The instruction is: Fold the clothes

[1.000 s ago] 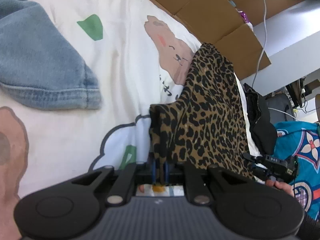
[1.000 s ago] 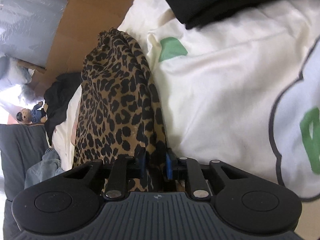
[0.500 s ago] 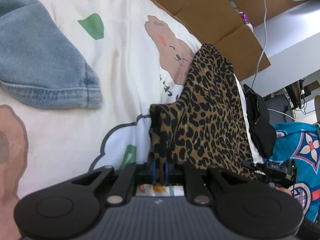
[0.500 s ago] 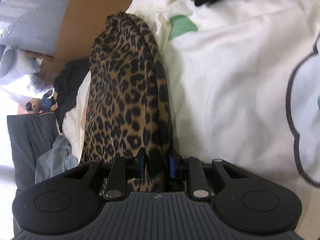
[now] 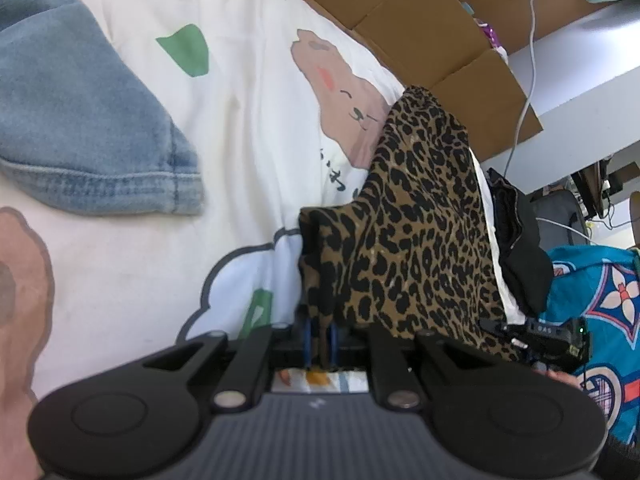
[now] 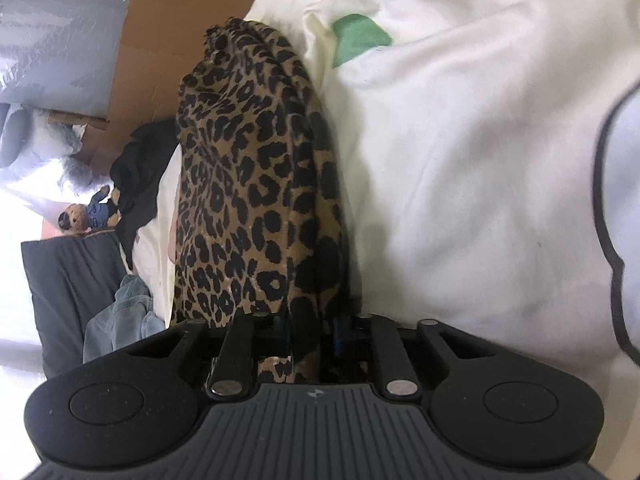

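Observation:
A leopard-print garment (image 5: 420,236) lies stretched over a white cartoon-print bedsheet (image 5: 248,128). My left gripper (image 5: 320,336) is shut on one near corner of it, the cloth pinched between the blue pads. My right gripper (image 6: 310,330) is shut on the opposite edge of the leopard-print garment (image 6: 248,184), which runs away from it in a long fold. The right gripper also shows in the left wrist view (image 5: 536,336), at the garment's far side.
A blue denim garment (image 5: 80,128) lies on the sheet at the left. Black clothes (image 5: 520,240) sit beyond the leopard garment. Cardboard (image 5: 420,28) lines the bed's far edge. In the right wrist view, a black garment (image 6: 140,168), denim (image 6: 120,320) and white sheet (image 6: 480,160) surround it.
The right gripper has moved along with the garment's edge, so the leopard cloth looks longer and closer in its view. The left gripper has barely moved.

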`<state>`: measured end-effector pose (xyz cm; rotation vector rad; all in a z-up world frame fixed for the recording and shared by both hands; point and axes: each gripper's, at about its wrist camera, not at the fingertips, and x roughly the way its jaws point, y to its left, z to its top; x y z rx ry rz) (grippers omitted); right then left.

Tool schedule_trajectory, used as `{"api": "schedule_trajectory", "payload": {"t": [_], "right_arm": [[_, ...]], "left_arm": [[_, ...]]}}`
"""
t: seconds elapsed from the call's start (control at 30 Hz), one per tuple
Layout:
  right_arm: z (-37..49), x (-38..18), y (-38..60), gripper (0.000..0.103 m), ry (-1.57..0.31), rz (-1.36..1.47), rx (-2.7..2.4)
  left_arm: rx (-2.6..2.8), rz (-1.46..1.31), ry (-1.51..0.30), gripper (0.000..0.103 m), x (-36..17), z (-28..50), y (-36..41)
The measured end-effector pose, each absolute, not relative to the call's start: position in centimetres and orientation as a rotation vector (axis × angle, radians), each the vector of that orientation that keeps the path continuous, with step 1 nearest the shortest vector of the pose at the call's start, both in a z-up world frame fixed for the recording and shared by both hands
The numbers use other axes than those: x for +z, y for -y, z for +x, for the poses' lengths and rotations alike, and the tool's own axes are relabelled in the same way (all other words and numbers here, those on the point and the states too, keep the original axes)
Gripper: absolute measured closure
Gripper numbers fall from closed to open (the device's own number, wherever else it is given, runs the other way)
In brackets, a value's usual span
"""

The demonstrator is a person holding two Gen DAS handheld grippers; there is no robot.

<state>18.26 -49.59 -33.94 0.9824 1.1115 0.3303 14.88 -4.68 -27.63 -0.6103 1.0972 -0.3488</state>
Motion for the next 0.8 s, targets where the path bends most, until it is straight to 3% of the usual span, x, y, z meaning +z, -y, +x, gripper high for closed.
{"api": "schedule_trajectory", "payload": {"t": [0.07, 0.13, 0.57, 0.8], "right_arm": [[17.8, -33.7, 49.7, 0.097, -1.108, 0.984, 0.324], [17.3, -33.4, 49.8, 0.099, -1.103, 0.985, 0.318], [14.6, -29.6, 50.6, 0.099, -1.062, 1.012, 0.383], [12.4, -29.0, 52.1, 0.099, -1.082, 0.997, 0.403]], "left_arm": [[-0.344, -0.605, -1.106, 0.094, -27.0, 14.9, 5.0], [-0.350, -0.613, -1.100, 0.094, -26.3, 15.0, 5.3], [-0.381, -0.620, -1.086, 0.094, -22.1, 14.7, 5.4], [-0.392, -0.631, -1.126, 0.094, -23.0, 13.5, 5.4]]}}
